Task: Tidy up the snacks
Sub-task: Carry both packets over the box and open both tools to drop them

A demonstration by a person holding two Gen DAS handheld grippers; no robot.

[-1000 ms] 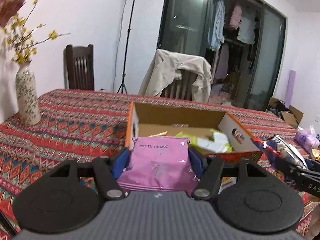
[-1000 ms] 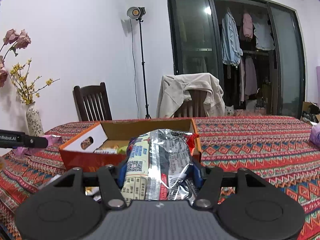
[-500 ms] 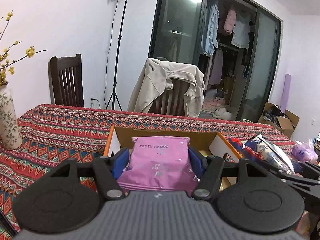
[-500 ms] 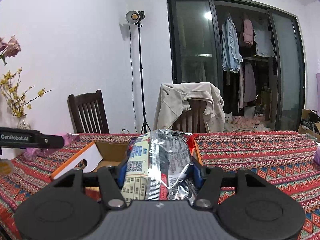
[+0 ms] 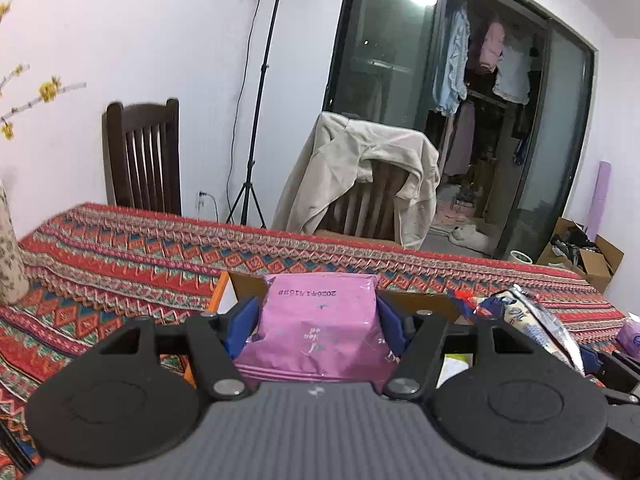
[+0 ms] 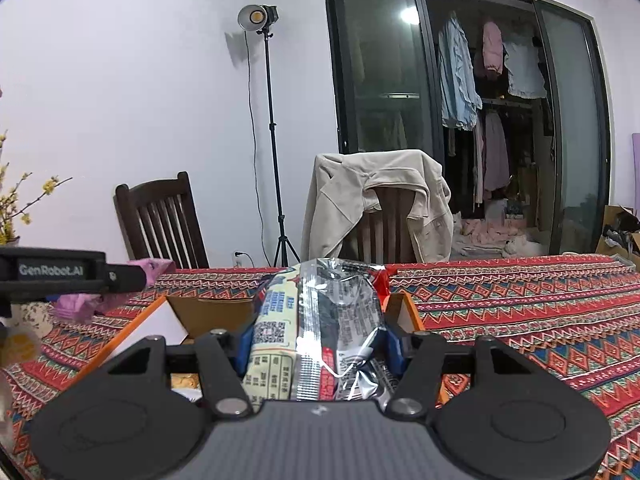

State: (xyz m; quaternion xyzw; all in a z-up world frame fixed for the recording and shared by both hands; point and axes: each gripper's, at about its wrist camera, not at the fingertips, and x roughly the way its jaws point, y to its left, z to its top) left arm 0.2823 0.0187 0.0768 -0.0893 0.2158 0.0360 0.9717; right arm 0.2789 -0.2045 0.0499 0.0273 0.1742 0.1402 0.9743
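My left gripper (image 5: 318, 312) is shut on a pink snack packet (image 5: 320, 332), its blue pads pressing both sides. My right gripper (image 6: 320, 340) is shut on a silver and cream snack bag (image 6: 320, 332) with red print. Both hang over the open cardboard box (image 5: 248, 288) with orange edges; most of the box is hidden behind the packets. In the right wrist view the box's far wall (image 6: 208, 312) shows, and the left gripper's body (image 6: 60, 270) with the pink packet (image 6: 156, 268) is at the left. The silver bag (image 5: 536, 328) appears at the right of the left wrist view.
The table wears a red patterned cloth (image 6: 520, 312). A vase (image 5: 10, 256) with yellow flowers stands at the left. Two wooden chairs (image 6: 160, 220) stand behind the table, one draped with a beige jacket (image 6: 376, 196). A light stand (image 6: 272, 140) is by the wall.
Both grippers have moved forward over the box with their packets, rising slightly. The box now sits lower and mostly hidden behind them. Neither grip has altered.
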